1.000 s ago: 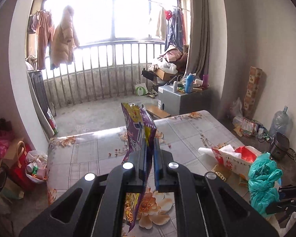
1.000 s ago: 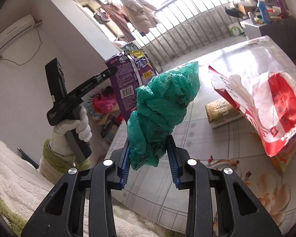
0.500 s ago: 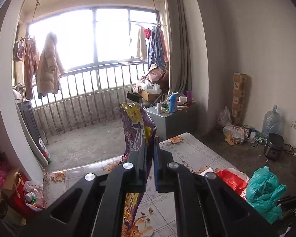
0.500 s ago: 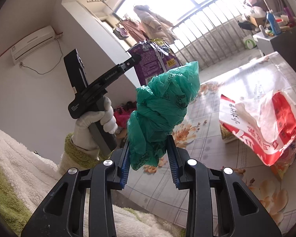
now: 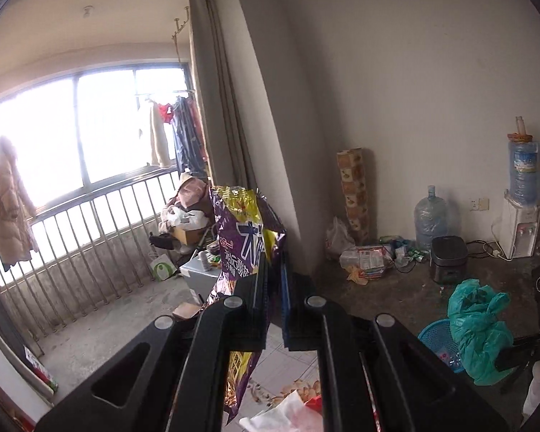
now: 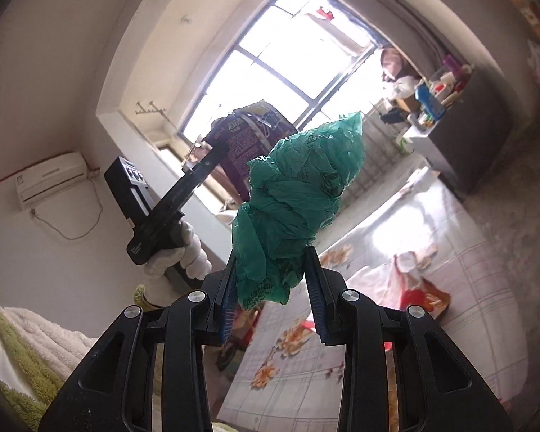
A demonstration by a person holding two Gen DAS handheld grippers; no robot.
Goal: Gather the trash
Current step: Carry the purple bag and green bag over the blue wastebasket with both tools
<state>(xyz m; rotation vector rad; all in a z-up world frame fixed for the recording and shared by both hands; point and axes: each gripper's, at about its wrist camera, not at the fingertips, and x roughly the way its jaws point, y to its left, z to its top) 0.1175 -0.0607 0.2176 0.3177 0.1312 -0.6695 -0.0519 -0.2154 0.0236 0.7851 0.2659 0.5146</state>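
With the left gripper [image 5: 273, 288] clamped on the purple snack bag [image 5: 246, 244] and the right gripper [image 6: 270, 288] clamped on the green plastic bag [image 6: 295, 201], both loads are best released directly above the blue basket [image 5: 437, 336].

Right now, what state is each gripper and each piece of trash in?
Left gripper: shut on purple snack bag.
Purple snack bag: held upright, crumpled.
Right gripper: shut on green plastic bag.
Green plastic bag: bunched, held.
Blue basket: on floor, holding bottles.
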